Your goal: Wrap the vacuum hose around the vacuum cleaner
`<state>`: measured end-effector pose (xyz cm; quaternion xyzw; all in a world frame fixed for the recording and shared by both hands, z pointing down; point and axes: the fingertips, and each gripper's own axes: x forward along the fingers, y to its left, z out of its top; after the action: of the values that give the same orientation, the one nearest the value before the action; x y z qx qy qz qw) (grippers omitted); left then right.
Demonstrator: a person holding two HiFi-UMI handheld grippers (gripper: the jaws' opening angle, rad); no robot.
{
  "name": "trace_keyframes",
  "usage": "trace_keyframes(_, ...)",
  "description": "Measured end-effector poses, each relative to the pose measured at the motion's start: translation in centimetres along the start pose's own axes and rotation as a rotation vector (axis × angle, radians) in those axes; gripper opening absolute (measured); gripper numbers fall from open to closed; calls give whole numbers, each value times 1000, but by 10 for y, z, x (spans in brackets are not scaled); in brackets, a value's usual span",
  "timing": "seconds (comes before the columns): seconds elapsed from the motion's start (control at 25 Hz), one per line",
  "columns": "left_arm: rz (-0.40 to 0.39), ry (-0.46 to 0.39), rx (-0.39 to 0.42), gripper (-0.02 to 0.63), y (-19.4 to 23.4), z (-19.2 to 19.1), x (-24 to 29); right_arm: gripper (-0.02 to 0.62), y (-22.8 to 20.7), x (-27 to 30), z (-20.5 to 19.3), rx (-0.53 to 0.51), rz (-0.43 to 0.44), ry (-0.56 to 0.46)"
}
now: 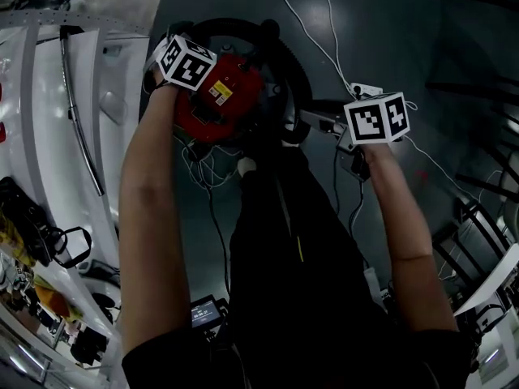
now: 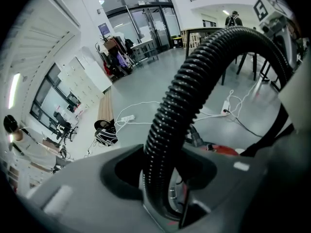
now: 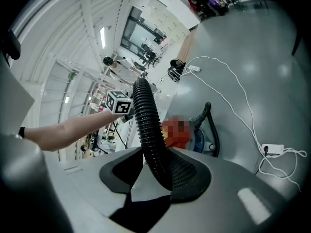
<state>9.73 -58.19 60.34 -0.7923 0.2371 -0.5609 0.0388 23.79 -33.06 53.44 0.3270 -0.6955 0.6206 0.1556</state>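
The red vacuum cleaner stands on the dark floor just ahead of me. Its black ribbed hose curves round the body's far and right sides. My left gripper is shut on the hose, which arches up and to the right out of the jaws. Its marker cube hangs over the cleaner's left top. My right gripper is shut on another stretch of the hose, which runs toward the left cube. The right cube sits right of the cleaner.
White cables and a power strip lie on the floor beyond the cleaner. A black bag sits farther off. White benches with clutter line the left. Dark chair legs stand at the right. My black trousers fill the near middle.
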Motion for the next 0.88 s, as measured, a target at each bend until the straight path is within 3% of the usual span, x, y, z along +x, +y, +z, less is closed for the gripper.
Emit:
trace_keyframes(0.6, -48, -11, 63, 207, -35, -10, 71, 157, -63, 29, -25, 12, -84, 76)
trace_keyframes(0.76, -37, 15, 109, 212, -43, -13, 84, 155, -74, 36, -36, 23, -88, 99)
trace_keyframes(0.88, -6, 23, 75, 242, -42, -14, 90, 155, -77, 38, -35, 26, -79, 94)
